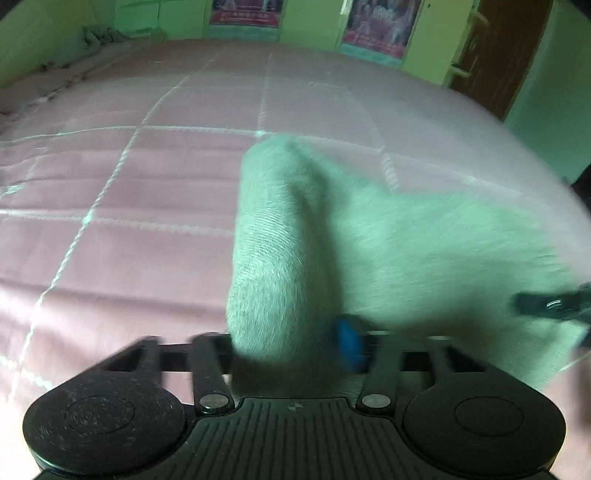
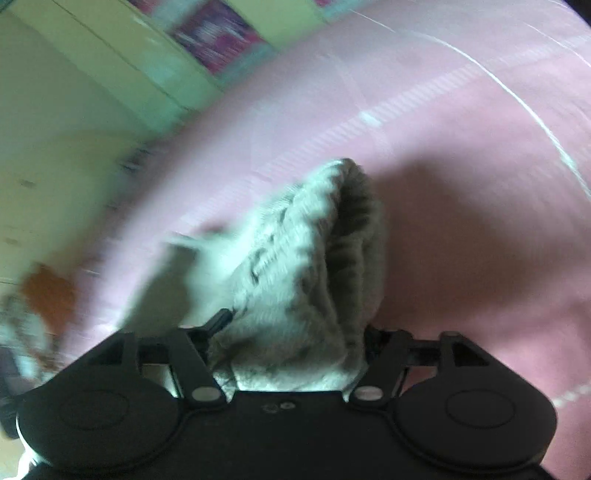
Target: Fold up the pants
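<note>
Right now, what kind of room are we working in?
Most likely a bedroom. The pants are held by both grippers over a wide pink quilted bedspread. Behind it are green walls with posters and a brown door.

There is one pair of pants [image 1: 388,258], grey-green. There are two grippers: the left gripper [image 1: 295,354] and the right gripper [image 2: 288,354]. One pink bed cover [image 1: 129,184] is there, two posters [image 1: 380,29], and one brown door [image 1: 498,55].
</note>
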A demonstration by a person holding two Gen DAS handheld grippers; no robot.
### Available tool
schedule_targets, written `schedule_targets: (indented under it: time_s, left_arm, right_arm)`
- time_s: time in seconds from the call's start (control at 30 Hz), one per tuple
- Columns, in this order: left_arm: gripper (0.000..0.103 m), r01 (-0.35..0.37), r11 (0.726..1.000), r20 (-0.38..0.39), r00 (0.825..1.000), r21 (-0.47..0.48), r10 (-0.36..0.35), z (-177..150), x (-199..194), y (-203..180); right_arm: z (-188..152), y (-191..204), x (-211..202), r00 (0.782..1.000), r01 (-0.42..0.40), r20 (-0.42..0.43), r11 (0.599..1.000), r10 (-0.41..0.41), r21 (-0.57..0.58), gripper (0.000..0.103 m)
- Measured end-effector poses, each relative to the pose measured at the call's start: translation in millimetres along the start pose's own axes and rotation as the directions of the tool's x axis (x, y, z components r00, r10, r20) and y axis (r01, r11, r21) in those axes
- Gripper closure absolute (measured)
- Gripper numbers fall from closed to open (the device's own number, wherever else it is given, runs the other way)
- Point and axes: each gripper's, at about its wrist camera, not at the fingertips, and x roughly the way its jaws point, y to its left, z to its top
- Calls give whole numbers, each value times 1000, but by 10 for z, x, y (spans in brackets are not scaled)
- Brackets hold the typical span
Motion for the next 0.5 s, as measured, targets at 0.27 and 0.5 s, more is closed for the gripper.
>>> schedule_targets:
  time_s: [0.27, 0.5]
  left_arm:
    - [18, -95, 995, 63, 994, 22, 93, 86, -303, 30]
    - [18, -52, 993, 93, 995, 101, 42, 240, -498, -293]
  right_arm:
    - [-175, -26, -300, 979, 166, 127, 984, -157, -62, 17]
    - [-216, 744, -491, 925, 319, 315, 884, -212, -343, 48]
